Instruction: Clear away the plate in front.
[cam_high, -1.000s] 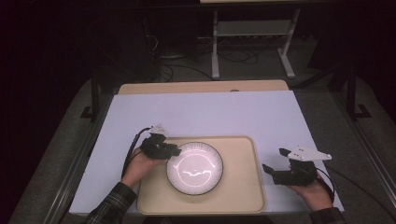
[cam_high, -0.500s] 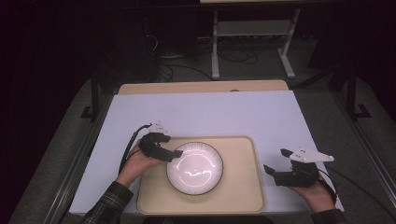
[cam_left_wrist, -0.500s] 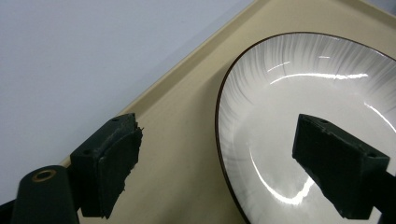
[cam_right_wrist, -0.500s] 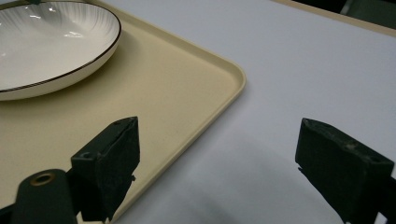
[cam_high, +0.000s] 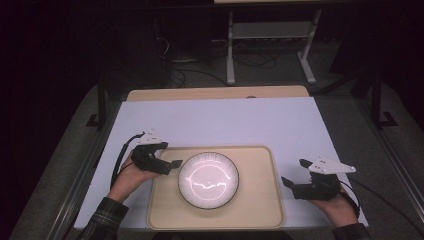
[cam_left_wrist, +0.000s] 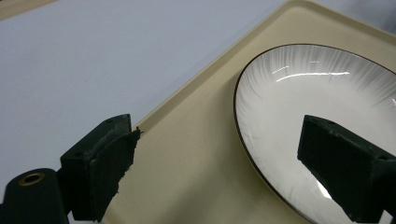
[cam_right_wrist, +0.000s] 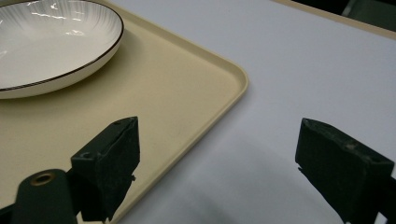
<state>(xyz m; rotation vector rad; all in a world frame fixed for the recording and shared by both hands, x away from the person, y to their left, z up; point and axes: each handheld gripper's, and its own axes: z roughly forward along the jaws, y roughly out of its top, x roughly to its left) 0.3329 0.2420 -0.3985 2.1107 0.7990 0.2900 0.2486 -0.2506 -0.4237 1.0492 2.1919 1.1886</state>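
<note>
Glare hid the centre of the round white dark-rimmed plate (cam_high: 208, 180), just beside the left gripper (cam_high: 176, 163), whose empty jaws had just been opening wide; right gripper (cam_high: 286, 182) gaped empty.

one plate (cam_high: 208, 180); one tray (cam_high: 260, 210); two grippers

Plate (cam_high: 208, 180) on tray (cam_high: 260, 210), tray on table (cam_high: 225, 120)

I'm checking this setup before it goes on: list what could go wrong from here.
The left gripper, whose jaws have just been opening with nothing held between them, hovers beside the plate; a careless move could knock its rim. The right gripper, open, sits by the tray edge and might nudge the tray, sliding the plate.
</note>
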